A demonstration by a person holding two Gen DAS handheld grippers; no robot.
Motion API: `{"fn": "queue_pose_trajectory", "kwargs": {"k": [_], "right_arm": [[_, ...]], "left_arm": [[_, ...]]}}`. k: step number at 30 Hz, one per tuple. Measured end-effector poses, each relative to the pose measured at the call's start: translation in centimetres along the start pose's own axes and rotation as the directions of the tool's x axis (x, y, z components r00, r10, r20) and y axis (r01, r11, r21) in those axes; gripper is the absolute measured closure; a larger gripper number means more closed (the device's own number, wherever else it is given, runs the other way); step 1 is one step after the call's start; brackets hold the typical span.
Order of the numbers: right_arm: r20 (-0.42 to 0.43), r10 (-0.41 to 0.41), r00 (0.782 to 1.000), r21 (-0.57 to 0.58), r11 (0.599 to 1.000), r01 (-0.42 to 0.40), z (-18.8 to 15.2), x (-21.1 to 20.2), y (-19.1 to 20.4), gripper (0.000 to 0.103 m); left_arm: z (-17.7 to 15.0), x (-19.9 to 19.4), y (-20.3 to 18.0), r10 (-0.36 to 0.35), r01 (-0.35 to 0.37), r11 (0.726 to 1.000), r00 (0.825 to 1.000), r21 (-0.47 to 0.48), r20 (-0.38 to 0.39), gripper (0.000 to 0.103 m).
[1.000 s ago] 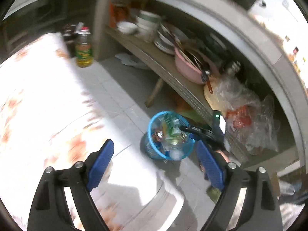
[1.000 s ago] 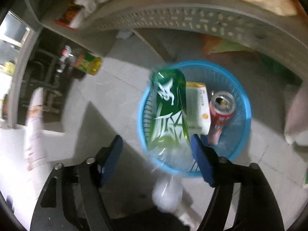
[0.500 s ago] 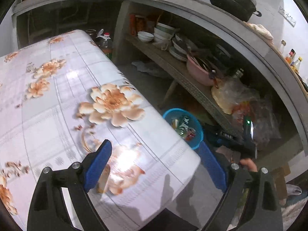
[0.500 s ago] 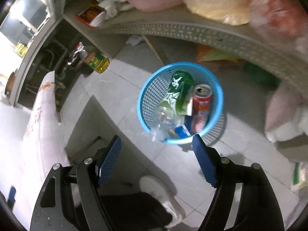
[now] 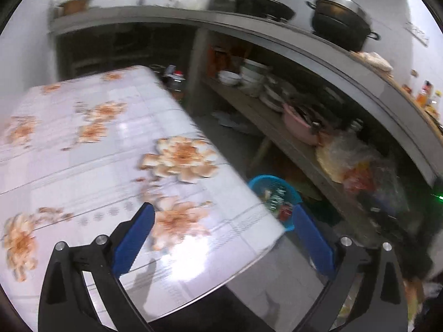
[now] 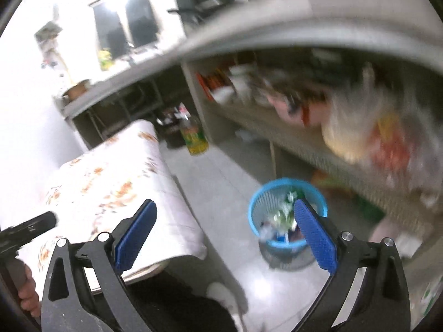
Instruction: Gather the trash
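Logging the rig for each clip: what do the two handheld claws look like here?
Both look alike: the left claw and right claw have black angular frames with silver bolt heads and long blue pads; the right's pad shows a dotted texture. No cables or sleeves visible.

The right tongs, black with blue pads, stand wide apart with nothing between them, their jaws having just been opening. Beyond the right-hand pad, a blue mesh basket sits on the pale tiled floor, holding mixed trash. To the left is a table with a flowered cloth. A yellow oil bottle stands on the floor behind it. Blurred shelves with dishes and bags fill the right side.
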State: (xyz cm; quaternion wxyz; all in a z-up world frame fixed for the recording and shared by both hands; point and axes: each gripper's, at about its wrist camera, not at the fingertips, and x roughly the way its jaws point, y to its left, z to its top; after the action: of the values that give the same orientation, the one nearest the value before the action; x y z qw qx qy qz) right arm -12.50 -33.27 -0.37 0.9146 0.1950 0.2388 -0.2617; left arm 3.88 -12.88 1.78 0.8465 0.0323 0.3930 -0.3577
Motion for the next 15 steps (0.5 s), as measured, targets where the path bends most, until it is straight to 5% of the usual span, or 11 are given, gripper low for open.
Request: {"fn": "queue_pose_trajectory", "kwargs": {"k": [6,13,15], "right_arm": [[0.078,0.044,0.996,-0.121,0.992,-0.035,0.1,-3.5,3.4,0.008],[0.125,0.093,0.988,-0.253,0.966,-0.058,-1.0,-4.7,6.9,0.008],[0.079,0.07,0.994,-0.291,0.956,-0.044,-1.5,-4.1,8.2,0.008]], "left_arm": [[-0.2,-1.9,0.3,0.178,-0.179,0.984,0.983,0.01,0.045,0.006],[-0.9,-3.2,0.5,0.264,-0.265,0.964,0.962,0.0,0.074,0.006],[-1.5,-3.1,0.5,0.284,-0.284,0.959,0.957,-0.008,0.057,0.006]]}}
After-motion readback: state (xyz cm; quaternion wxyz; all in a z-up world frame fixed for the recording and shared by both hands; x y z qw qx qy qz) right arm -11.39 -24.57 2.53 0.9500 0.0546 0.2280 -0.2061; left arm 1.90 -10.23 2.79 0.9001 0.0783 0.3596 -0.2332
